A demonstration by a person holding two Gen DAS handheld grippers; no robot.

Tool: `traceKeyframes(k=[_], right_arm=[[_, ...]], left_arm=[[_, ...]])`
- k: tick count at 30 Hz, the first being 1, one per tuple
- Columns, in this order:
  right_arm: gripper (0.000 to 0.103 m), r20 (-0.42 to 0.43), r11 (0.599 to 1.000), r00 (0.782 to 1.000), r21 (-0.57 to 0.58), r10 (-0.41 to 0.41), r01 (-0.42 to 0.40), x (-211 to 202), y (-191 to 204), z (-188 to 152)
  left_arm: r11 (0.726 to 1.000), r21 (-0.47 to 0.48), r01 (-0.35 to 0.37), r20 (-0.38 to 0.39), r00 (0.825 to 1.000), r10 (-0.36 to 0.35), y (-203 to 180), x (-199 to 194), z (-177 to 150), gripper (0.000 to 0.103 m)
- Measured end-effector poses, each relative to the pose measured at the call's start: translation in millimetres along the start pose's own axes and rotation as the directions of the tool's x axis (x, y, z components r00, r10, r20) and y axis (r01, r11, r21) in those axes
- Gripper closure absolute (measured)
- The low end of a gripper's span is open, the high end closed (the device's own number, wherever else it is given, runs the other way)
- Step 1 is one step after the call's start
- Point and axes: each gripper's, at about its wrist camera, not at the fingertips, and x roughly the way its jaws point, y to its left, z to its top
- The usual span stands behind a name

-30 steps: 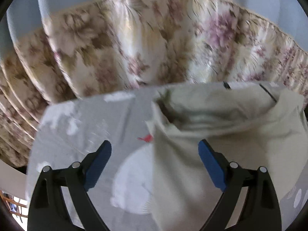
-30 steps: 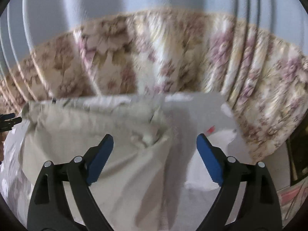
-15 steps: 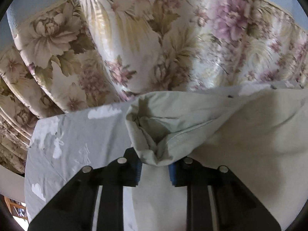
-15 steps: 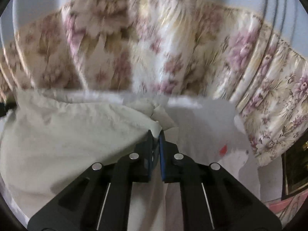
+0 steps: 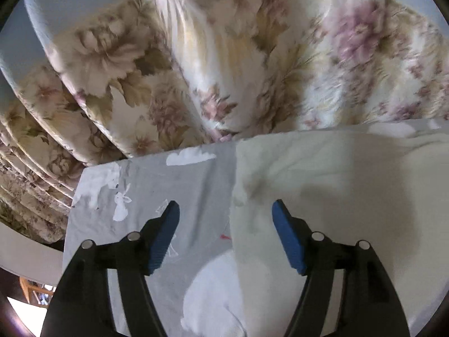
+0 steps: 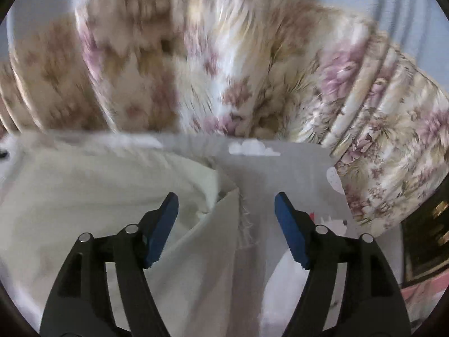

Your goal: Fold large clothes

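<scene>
A cream garment (image 5: 322, 196) lay spread on a grey sheet printed with white rabbits and clouds (image 5: 157, 185), at the foot of a floral curtain (image 5: 224, 56), as two handheld grippers hung over its far corners. The left gripper (image 5: 224, 224) stood with jaws opening wide, nothing pressed between the blue pads; the garment's side edge ran from six to twelve o'clock between them. The right gripper (image 6: 226, 216) was likewise opening, its pads clear of a turned-up cloth corner (image 6: 230, 213) at twelve o'clock from the jaws. Judging by the doubled layers on the right side, one fold appeared laid and let go, though the corner lay rumpled. Further folds and smoothing seemingly remained before the piece was compact.
</scene>
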Motion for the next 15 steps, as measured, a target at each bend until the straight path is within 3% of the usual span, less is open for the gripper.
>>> traceKeyframes(k=[6, 9, 11, 15], right_arm=[[0.032, 0.038, 0.978, 0.977, 0.020, 0.209, -0.210, -16.1, 64.8, -13.8], [0.039, -0.033, 0.981, 0.981, -0.034, 0.192, -0.193, 8.9, 100.9, -23.9], [0.043, -0.100, 0.985, 0.982, -0.059, 0.158, -0.164, 30.4, 110.8, -32.9], [0.043, -0.136, 0.986, 0.985, -0.108, 0.108, -0.124, 49.6, 112.1, -52.0]], left_arm=[[0.986, 0.064, 0.154, 0.021, 0.988, -0.156, -80.2, -32.3, -6.4, 0.034], [0.980, 0.072, 0.184, -0.037, 0.983, -0.182, -122.3, -18.0, -11.5, 0.034], [0.982, 0.093, 0.162, -0.102, 0.983, -0.153, -136.7, 1.9, -18.0, 0.032], [0.986, 0.099, 0.132, -0.099, 0.988, -0.122, -141.1, 23.8, -29.3, 0.019]])
